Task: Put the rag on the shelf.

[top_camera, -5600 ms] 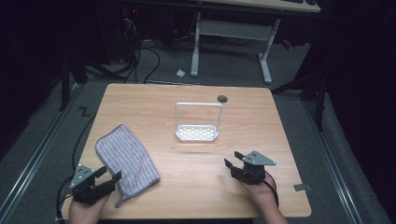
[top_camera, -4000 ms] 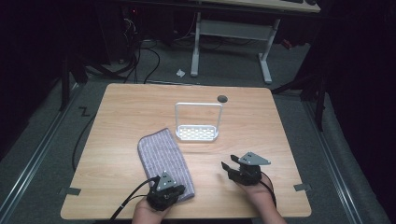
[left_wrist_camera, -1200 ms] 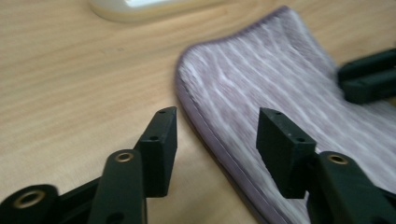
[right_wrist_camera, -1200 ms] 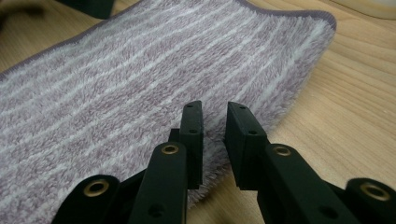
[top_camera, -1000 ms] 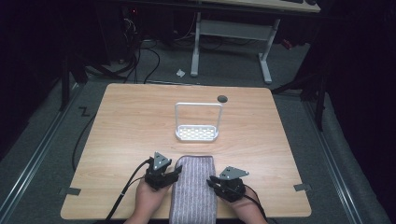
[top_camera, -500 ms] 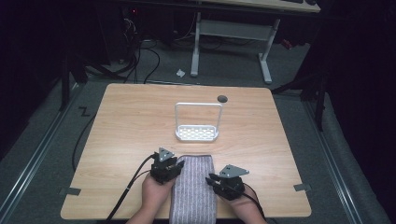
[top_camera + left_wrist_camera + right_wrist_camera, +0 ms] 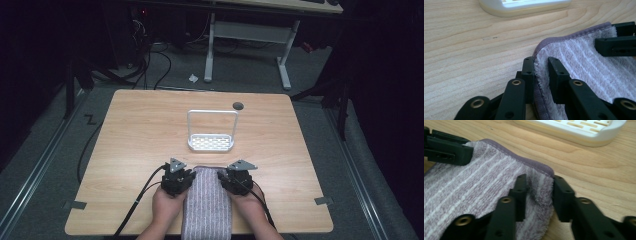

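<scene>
A grey-lavender striped towel (image 7: 207,205) lies flat at the table's near middle, its near end hanging over the front edge. My left gripper (image 7: 175,177) is at the towel's far left corner. In the left gripper view, the gripper (image 7: 541,62) has its jaws pinching the towel (image 7: 586,65) by its hemmed edge. My right gripper (image 7: 239,175) is at the far right corner. In the right gripper view, the gripper (image 7: 539,182) has its jaws closed on the puckered corner of the towel (image 7: 474,185). A hand holds each gripper.
A white perforated tray with a wire handle (image 7: 211,142) stands just beyond the towel, near the middle of the wooden table (image 7: 140,130). A dark round hole (image 7: 238,106) sits near the far edge. Cables trail off the front left.
The left gripper dragged the towel from the table's left to the near middle. Both grippers then settled at its far corners. In the last second they edged slightly forward.
</scene>
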`<state>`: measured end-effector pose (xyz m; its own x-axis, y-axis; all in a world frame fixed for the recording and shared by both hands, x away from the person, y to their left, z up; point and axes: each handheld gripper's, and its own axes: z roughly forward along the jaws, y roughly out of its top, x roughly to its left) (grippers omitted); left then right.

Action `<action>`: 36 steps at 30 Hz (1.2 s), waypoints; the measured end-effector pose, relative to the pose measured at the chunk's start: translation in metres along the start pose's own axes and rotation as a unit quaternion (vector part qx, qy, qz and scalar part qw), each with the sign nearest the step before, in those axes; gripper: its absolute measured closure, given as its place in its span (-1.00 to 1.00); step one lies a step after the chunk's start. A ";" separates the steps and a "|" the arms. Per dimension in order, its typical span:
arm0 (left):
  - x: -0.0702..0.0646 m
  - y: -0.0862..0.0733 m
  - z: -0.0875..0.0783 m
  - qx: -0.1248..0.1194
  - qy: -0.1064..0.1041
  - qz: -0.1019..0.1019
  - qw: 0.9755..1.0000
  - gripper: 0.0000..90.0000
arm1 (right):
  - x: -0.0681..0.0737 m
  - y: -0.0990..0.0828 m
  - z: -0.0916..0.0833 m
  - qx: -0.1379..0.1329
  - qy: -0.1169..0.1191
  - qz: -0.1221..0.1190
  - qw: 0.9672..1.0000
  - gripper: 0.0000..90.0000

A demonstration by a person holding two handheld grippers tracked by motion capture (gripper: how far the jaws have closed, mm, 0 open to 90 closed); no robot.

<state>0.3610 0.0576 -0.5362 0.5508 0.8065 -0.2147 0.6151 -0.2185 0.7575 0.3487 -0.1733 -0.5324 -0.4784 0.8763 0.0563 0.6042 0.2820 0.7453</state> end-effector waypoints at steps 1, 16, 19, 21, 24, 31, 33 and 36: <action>0.000 0.000 0.000 0.000 0.000 0.000 1.000 0.69 | 0.001 0.000 0.000 0.000 0.001 -0.002 1.000 0.66; 0.001 -0.003 -0.007 -0.031 -0.010 -0.003 0.999 0.80 | 0.012 -0.003 -0.008 -0.058 -0.009 -0.029 0.998 0.87; -0.002 -0.003 -0.011 -0.049 0.000 0.002 0.999 0.80 | 0.014 -0.002 -0.013 -0.076 -0.017 -0.035 0.996 0.87; -0.006 -0.002 -0.016 -0.070 0.006 0.003 0.998 0.80 | 0.015 0.001 -0.020 -0.100 -0.020 -0.033 0.994 0.87; -0.013 0.000 -0.024 -0.105 0.020 0.012 0.994 0.80 | 0.018 0.004 -0.027 -0.125 -0.025 -0.035 0.991 0.87; -0.023 0.013 -0.043 -0.151 0.028 0.024 0.988 0.79 | 0.020 0.017 -0.043 -0.168 -0.036 -0.039 0.984 0.87; -0.025 0.020 -0.049 -0.161 0.027 0.029 0.986 0.79 | 0.020 0.021 -0.047 -0.180 -0.030 -0.039 0.982 0.87; -0.027 0.030 -0.056 -0.172 0.025 0.033 0.984 0.79 | 0.020 0.030 -0.054 -0.194 -0.029 -0.041 0.980 0.87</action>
<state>0.3333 0.0602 -0.4735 0.5490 0.8249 -0.1343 0.3467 -0.0786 0.9347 0.3227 -0.1688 -0.4731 -0.4722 0.8804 -0.0440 0.2718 0.1929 0.9428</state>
